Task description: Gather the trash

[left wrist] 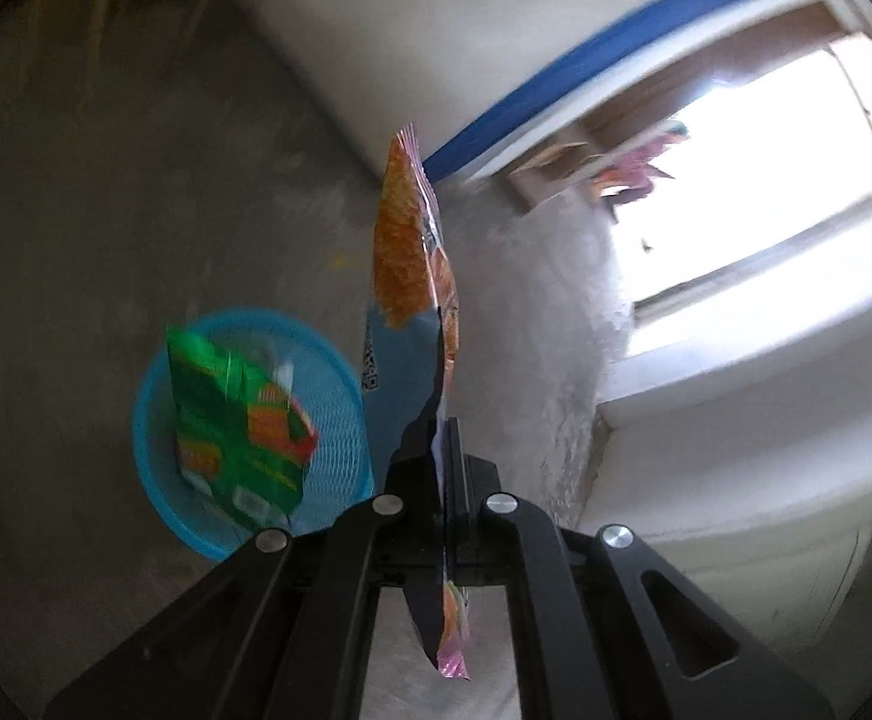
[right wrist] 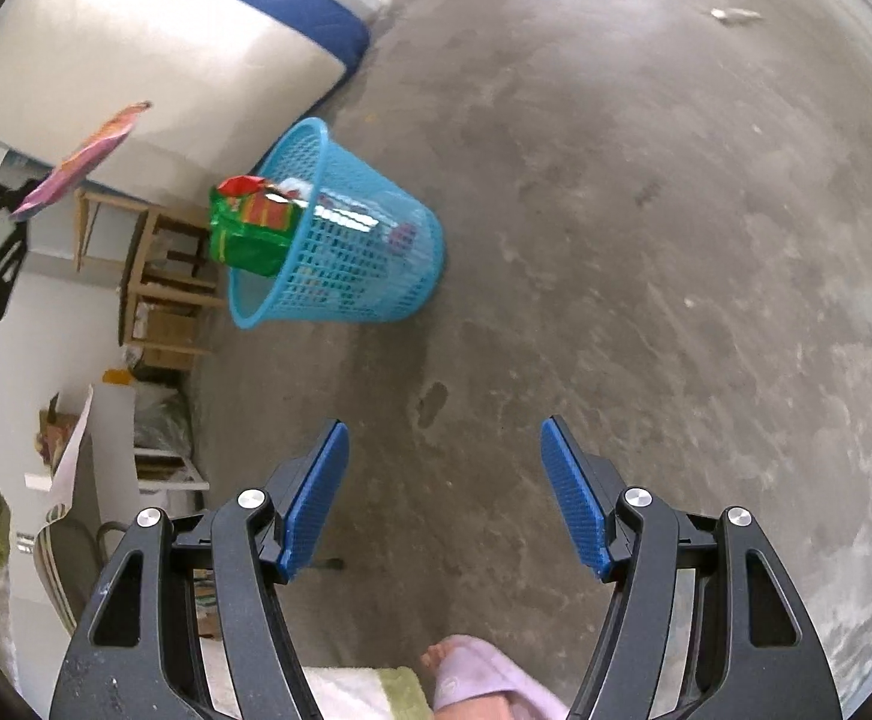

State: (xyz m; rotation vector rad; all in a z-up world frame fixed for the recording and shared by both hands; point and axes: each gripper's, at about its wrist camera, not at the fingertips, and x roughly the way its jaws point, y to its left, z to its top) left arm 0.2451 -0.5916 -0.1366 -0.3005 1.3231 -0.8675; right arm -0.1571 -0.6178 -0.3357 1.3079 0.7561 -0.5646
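Pinching an orange wrapper, left hand-held gripper.

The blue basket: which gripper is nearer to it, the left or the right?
Probably the left, though depth is hard to judge. The left gripper, shut on an orange snack wrapper, hangs above the blue basket. The right gripper is open and empty, farther back over the floor.

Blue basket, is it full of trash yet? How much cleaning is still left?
Not full yet. The blue basket already holds a green packet sticking out of its rim. The left gripper is pinching an orange wrapper that has not been dropped in. The right gripper is open and holds nothing. One small scrap lies far off on the floor.
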